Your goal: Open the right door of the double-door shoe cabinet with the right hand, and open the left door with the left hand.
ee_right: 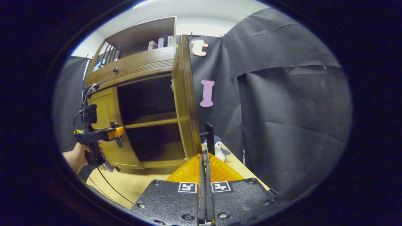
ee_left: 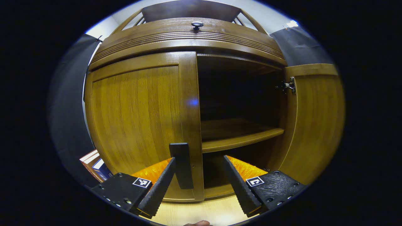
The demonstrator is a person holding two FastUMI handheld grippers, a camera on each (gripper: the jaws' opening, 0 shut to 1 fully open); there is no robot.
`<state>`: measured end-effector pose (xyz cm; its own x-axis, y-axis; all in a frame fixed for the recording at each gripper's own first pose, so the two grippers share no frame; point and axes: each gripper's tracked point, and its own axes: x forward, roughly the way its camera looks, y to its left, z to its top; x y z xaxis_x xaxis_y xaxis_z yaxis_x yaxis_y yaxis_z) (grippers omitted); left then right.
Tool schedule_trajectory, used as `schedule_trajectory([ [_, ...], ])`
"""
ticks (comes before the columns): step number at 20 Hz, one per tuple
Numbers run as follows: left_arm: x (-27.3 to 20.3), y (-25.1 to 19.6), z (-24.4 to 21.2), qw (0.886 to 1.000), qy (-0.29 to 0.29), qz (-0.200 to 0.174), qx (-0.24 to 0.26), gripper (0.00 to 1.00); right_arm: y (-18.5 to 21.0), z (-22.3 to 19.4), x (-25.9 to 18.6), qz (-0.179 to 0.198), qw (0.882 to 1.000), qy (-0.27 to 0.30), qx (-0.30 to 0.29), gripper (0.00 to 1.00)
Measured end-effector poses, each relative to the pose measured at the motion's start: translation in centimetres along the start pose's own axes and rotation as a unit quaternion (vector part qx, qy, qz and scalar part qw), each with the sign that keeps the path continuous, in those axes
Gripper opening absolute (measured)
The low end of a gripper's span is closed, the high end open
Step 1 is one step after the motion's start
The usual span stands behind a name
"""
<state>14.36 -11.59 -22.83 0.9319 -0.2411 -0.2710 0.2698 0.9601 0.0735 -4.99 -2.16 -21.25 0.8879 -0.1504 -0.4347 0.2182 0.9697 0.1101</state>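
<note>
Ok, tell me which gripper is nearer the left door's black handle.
Left. The left gripper is open, its fingers either side of the left door's handle. The right gripper is shut, out by the opened right door.

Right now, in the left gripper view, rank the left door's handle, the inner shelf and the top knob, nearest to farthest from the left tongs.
1. Left door's handle: between the open left tongs, low centre.
2. Inner shelf: set back, to the right.
3. Top knob: high up, top centre.
</note>
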Motion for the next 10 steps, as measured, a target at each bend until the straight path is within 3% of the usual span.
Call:
schedule_trajectory([
  [3, -0.3, 1.6, -0.1, 0.999, -0.007, 0.026, -0.018, 0.94, 0.6, 1.1, -0.4, 0.004, 1.000, -0.018, -0.010, 0.00],
  [7, 0.7, 2.5, -0.9, 0.999, 0.007, 0.034, -0.028, 0.93, 2.2, 1.2, -1.2, 0.018, 0.999, -0.023, -0.033, 0.12],
  [10, 1.9, 3.0, -1.3, 0.999, 0.011, 0.039, -0.020, 0.93, 3.4, 1.0, -1.4, 0.028, 0.999, -0.017, -0.040, 0.26],
])
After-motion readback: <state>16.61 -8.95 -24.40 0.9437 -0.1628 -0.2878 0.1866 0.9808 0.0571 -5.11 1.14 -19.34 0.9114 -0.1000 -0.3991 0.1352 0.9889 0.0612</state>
